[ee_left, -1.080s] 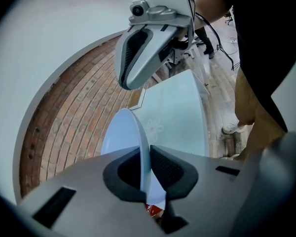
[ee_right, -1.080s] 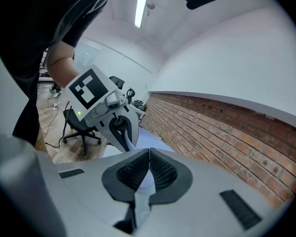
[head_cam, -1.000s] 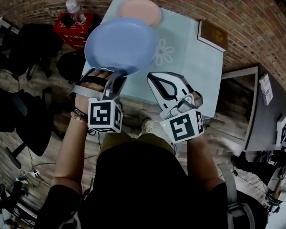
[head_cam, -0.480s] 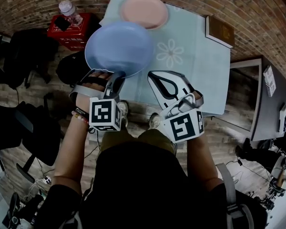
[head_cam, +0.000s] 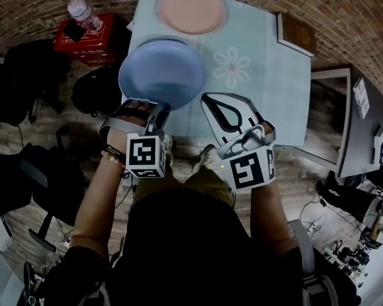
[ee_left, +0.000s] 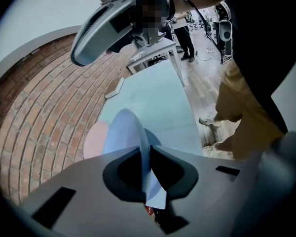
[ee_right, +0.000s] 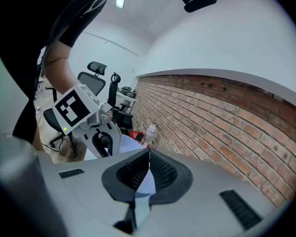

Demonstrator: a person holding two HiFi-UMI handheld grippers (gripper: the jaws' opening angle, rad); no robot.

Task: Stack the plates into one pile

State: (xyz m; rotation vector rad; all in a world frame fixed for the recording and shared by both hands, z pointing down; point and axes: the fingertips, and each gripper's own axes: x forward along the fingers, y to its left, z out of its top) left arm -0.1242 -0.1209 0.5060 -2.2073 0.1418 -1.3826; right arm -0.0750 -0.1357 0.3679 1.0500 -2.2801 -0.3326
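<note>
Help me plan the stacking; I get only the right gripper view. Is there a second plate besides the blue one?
Observer: Yes. The head view shows a pink plate lying at the far edge of the table.
Operator: Is the blue plate over it yet?
Observer: No. The blue plate is short of it, by the table's left edge, with no overlap.
Operator: How is it held?
Observer: The left gripper pinches its near rim between closed jaws, as the left gripper view shows.
</note>
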